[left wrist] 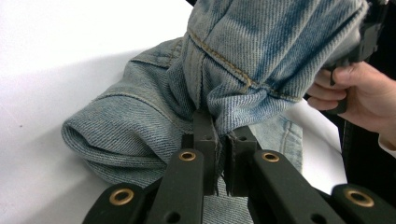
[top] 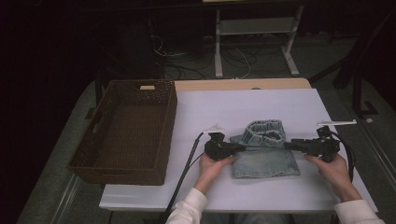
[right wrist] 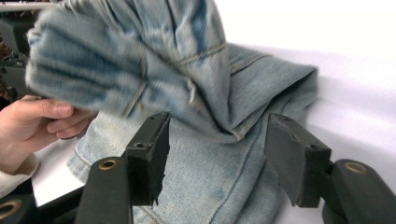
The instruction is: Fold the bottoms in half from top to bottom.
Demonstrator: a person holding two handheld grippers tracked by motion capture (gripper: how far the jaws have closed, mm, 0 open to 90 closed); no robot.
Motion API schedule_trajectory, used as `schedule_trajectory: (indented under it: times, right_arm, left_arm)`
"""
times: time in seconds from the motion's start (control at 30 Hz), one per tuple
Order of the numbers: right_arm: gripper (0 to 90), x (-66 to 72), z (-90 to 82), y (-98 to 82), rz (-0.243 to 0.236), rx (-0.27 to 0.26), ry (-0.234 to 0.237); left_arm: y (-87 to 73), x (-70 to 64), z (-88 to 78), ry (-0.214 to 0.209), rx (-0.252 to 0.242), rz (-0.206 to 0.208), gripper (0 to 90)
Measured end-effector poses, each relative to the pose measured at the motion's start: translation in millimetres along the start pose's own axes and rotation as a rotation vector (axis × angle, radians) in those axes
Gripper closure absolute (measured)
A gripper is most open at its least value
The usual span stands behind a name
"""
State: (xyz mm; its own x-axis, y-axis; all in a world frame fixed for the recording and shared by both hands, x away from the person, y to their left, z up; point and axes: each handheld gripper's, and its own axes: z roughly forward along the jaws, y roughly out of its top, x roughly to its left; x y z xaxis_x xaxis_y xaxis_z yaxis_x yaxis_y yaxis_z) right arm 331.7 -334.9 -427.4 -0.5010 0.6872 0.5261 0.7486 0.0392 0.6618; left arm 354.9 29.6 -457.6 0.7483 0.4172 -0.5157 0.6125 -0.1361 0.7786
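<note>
A folded pair of light blue jeans [top: 264,158] lies on the white table cover [top: 233,107], waistband bunched up at the far end. My left gripper [top: 240,147] comes in from the left and is shut on a fold of the denim [left wrist: 261,46]; in the left gripper view the left gripper [left wrist: 219,135] has cloth pinched between its black jaws. My right gripper [top: 288,145] reaches in from the right edge of the jeans. In the right gripper view the right gripper [right wrist: 224,144] stands open, denim [right wrist: 187,70] lying between the jaws without being pressed.
A dark brown woven basket [top: 122,135] stands at the left end of the table. Beyond the table's far edge are a white frame's legs [top: 289,51] and cables on the floor. The person's hands [top: 212,168] hold both grippers near the front edge.
</note>
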Motion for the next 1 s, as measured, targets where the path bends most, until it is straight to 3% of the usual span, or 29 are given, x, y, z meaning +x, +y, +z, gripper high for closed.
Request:
schedule_trajectory:
  times: [0.2,0.57,0.73,1.0]
  right_arm:
    - [39.5,-2.2,-11.7,7.1,-0.003,-0.051,0.005]
    - [39.4,-17.9,-13.0,34.6,-0.018,-0.109,-0.01]
    - [39.4,-25.3,-4.7,46.4,-0.022,-0.134,-0.006]
    - [39.5,-37.7,18.5,60.6,-0.009,-0.112,-0.035]
  left_arm:
    - [-0.1,0.0,0.2,-0.002,0.0,-0.004,85.0]
    - [0.2,1.1,0.3,-0.009,0.003,0.005,85.1]
    - [0.5,1.1,0.5,-0.01,0.004,0.003,85.1]
    - [-0.1,2.5,1.2,-0.017,0.001,-0.004,85.1]
